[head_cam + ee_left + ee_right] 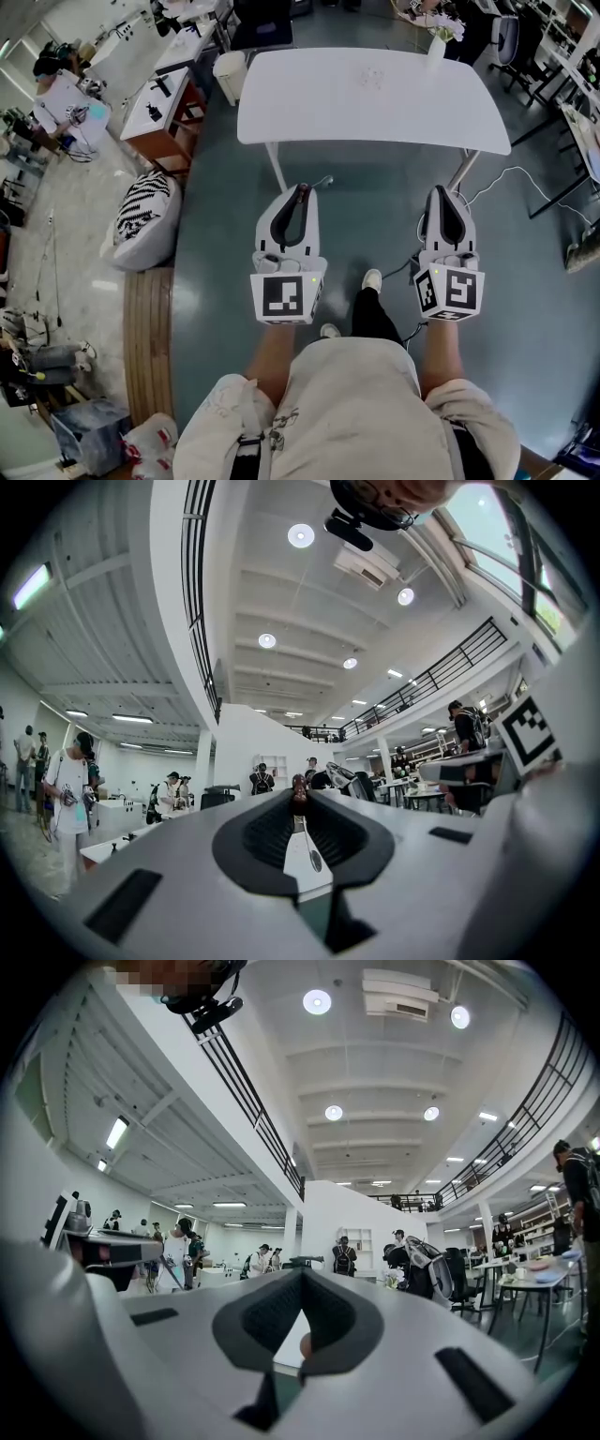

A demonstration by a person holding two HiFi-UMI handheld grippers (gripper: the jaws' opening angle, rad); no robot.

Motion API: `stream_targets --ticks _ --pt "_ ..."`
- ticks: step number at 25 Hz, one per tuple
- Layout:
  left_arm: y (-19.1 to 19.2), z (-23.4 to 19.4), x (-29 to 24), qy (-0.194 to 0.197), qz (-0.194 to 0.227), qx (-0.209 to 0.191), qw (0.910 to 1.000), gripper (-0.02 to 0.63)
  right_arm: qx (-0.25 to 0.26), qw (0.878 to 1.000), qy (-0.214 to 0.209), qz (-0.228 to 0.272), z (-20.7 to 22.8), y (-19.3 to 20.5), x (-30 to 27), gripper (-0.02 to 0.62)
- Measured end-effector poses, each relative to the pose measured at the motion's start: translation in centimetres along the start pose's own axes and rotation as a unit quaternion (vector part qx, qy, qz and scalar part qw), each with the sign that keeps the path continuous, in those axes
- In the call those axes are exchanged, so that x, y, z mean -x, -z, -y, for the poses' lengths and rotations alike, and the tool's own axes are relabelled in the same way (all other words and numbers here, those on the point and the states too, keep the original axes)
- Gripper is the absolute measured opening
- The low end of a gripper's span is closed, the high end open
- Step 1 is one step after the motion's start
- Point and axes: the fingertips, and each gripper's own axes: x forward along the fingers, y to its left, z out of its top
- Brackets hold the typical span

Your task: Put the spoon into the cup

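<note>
My left gripper [303,190] is held out over the green floor, short of the white table [375,103], and is shut on a spoon [319,182]. In the left gripper view the spoon [309,846] hangs from the closed tips of the left gripper [299,794], dark handle end pinched at the top and bowl hanging below. My right gripper [441,193] is level with it on the right; the tips of the right gripper [300,1277] meet with nothing between them. A faint clear thing [372,77] sits on the tabletop; I cannot tell whether it is the cup.
A white vase with flowers [437,42] stands at the table's far right edge. A white bin [228,75] is by its left end. A striped cushion [147,216] and a wooden bench [148,337] lie to the left. Cables [525,173] trail on the floor at right. People stand in the hall beyond.
</note>
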Motion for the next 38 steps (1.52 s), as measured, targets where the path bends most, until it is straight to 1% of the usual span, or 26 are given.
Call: stream_targets --ticks 6,8,12,17,23,31,35,38 --pt "0.5 0.4 -5.2 0.001 -0.001 -0.014 0.9999 0.035 -0.008 1.000 -0.005 -0.001 2.7 1.0 -4.7 -0.012" --pt "0.5 0.5 -7.2 0.003 0.000 -0.012 0.9999 0.035 -0.013 1.000 -0.005 -0.001 3.6 1.3 -6.4 -0.012" --pt "0.8 0.4 -11.2 0.002 -0.010 -0.019 0.9998 0.035 -0.020 1.000 -0.008 -0.003 5.7 1.6 -10.1 -0.012" --pt "1.1 1.0 -16.2 -0.005 -0.014 -0.014 0.9998 0.035 -0.025 1.000 -0.009 -0.009 9.2 2.5 -14.0 -0.012" --pt "1.9 2.8 -23.3 -0.006 -0.019 -0.022 0.9996 0.035 -0.037 0.999 -0.005 -0.013 14.9 3.9 -18.4 -0.012" --pt "2.5 7.1 -32.0 -0.001 -0.015 -0.034 0.9993 0.035 -0.047 0.999 0.004 -0.008 22.8 5.6 -22.8 -0.012" --pt "2.7 8.2 -34.5 -0.003 -0.019 -0.036 0.9992 0.035 -0.054 0.999 0.008 -0.005 25.4 6.0 -24.2 -0.012" --pt "3.3 8.4 -35.4 -0.006 -0.021 -0.038 0.9990 0.035 -0.060 0.998 0.014 0.002 26.4 6.5 -24.8 -0.012"
